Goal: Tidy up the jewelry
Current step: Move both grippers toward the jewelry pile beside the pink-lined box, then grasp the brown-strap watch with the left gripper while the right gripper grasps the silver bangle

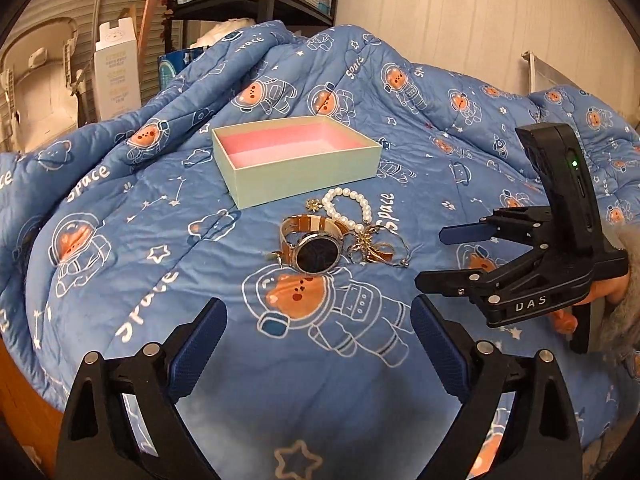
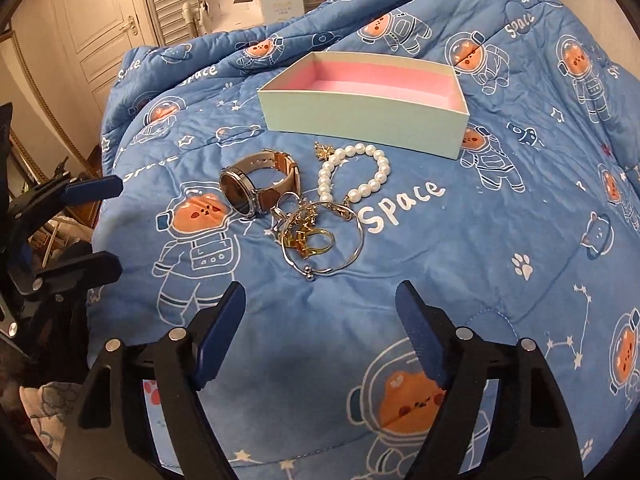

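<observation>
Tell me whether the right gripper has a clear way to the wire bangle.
Probably yes. The right gripper is open and empty, and the wire bangle lies nearest it on the quilt, nothing between, though rings lie tangled inside its loop.

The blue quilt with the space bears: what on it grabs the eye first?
A heap of jewelry sits mid-quilt: a round-faced watch, a pearl bracelet and tangled gold rings. Just behind it stands an open pale-green box with an empty pink lining.
</observation>
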